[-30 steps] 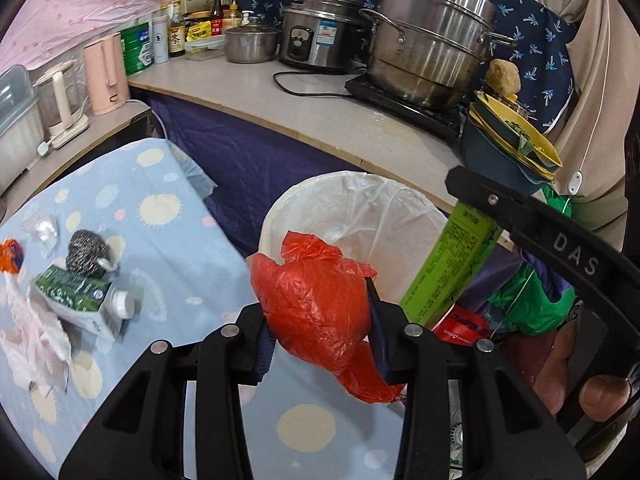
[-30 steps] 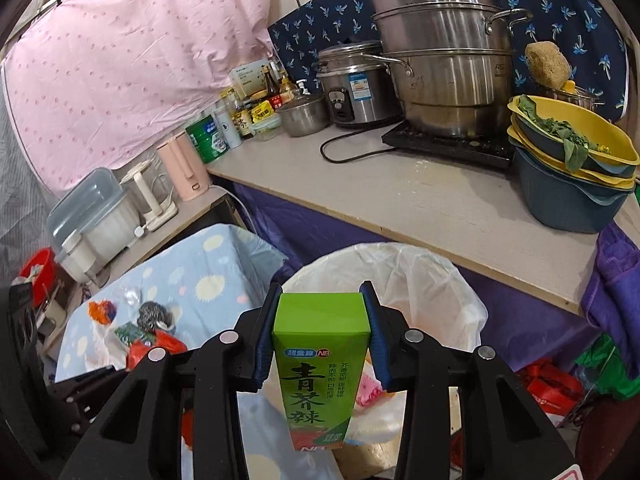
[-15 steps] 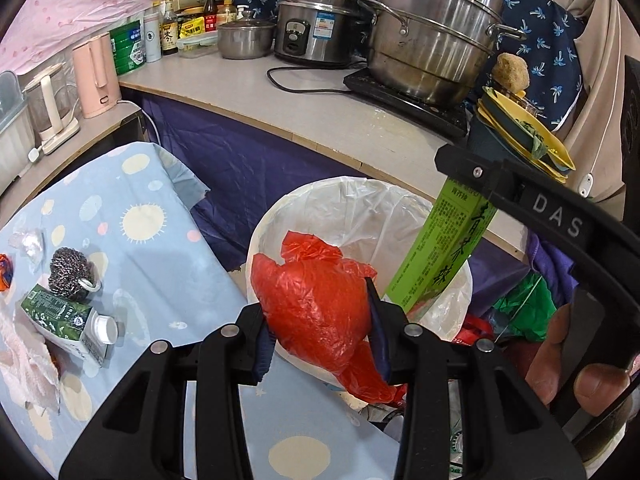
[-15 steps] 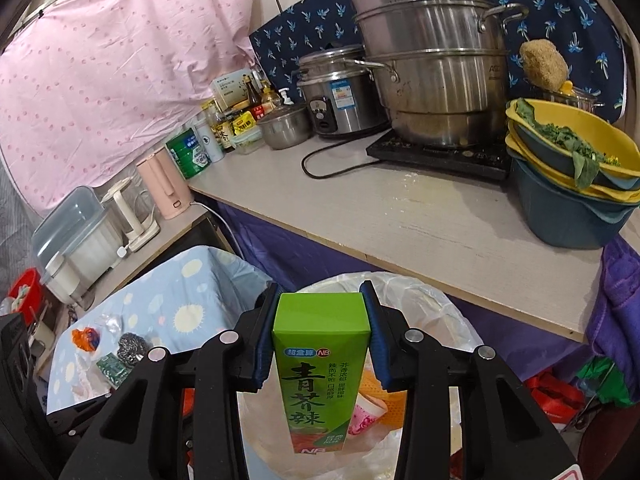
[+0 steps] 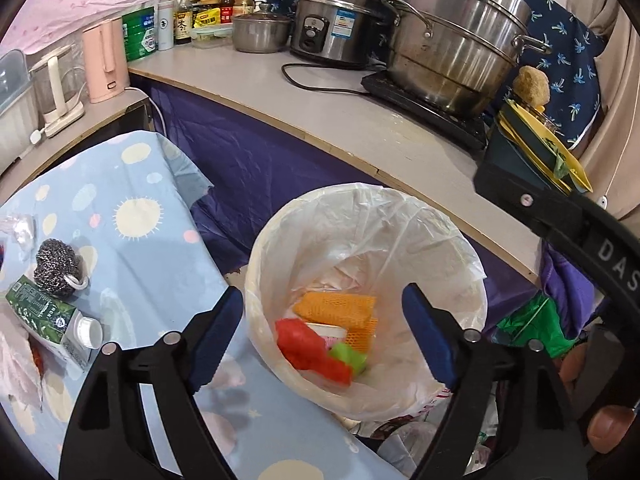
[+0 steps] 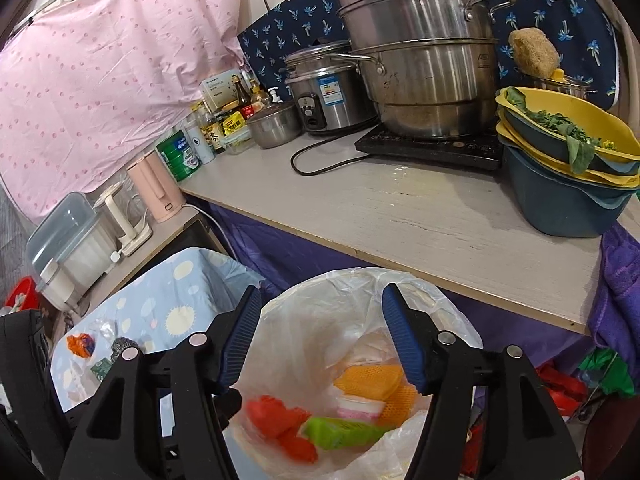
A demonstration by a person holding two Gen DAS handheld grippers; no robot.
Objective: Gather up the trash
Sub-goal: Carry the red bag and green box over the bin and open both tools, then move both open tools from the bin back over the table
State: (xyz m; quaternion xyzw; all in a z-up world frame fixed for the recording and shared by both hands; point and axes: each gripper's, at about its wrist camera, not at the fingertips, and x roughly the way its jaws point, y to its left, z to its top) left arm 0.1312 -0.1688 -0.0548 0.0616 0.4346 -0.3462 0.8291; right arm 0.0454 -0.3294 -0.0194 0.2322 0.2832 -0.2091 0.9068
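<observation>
You see a red crumpled plastic bag [image 5: 310,346] and green carton [image 6: 340,432] inside the white-lined bin [image 5: 472,280]; pale blue sun-patterned tablecloth [image 5: 140,216].

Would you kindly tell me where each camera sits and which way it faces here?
Left wrist: on the left gripper, angled down into the lined trash bin beside the blue tablecloth; its open fingers, the right gripper's body and fingertips show.
Right wrist: on the right gripper, angled down over the bin toward the counter; its open fingers show.
Shared: bin, red bag, green carton, steamer pot.
</observation>
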